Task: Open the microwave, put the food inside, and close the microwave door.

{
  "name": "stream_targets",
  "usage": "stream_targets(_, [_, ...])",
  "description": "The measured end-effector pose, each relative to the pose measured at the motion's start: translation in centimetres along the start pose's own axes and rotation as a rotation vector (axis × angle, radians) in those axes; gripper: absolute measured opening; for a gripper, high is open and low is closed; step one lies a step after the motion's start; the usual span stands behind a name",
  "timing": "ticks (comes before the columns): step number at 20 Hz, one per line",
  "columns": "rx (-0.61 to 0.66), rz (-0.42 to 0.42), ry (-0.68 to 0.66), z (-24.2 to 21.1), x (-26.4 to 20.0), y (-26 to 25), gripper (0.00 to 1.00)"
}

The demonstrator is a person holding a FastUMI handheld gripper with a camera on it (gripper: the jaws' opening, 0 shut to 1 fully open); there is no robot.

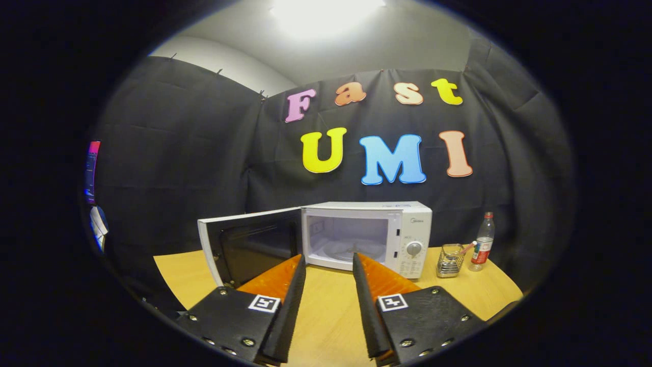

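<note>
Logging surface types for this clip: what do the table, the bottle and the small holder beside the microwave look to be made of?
Table: pale wood or wood-look laminate, faint grain, satin finish. Bottle: clear plastic, judging by its see-through body. Holder: shiny wire mesh, probably metal. Microwave: white, smooth casing, likely painted metal; door swung open. Gripper: fingers apart, empty, short of it.

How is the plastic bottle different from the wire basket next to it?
The plastic bottle is tall, narrow and capped; the wire basket is low, wide and open-topped. The bottle is clear with a label; the basket is metal mesh. Both stand on the table, right of the microwave. The gripper is open.
</note>
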State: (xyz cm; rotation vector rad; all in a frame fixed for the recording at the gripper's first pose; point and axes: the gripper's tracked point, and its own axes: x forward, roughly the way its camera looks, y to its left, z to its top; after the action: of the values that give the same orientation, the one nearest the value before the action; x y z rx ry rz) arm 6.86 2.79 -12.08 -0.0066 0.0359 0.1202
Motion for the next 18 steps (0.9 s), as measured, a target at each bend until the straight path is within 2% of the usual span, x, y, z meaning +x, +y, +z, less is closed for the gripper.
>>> stream_targets(1, [-0.005, -0.019, 0.02, -1.1, 0.3, -1.5, 0.68])
stream_targets(2, [-0.006, -0.034, 0.041, -2.0, 0.6, -2.8, 0.73])
stream_targets(7, [0.105, -0.119, 0.156, -7.5, 2.4, -9.3, 0.85])
stream_targets(10, [0.195, -0.167, 0.238, -10.7, 4.0, -12.6, 0.85])
stream_targets(13, [0.349, -0.123, 0.31, -13.2, 5.1, -13.0, 0.88])
stream_targets(15, [0.397, -0.117, 0.339, -14.4, 5.8, -13.5, 0.88])
stream_targets(18, [0.498, -0.034, 0.345, -14.8, 7.1, -12.2, 0.87])
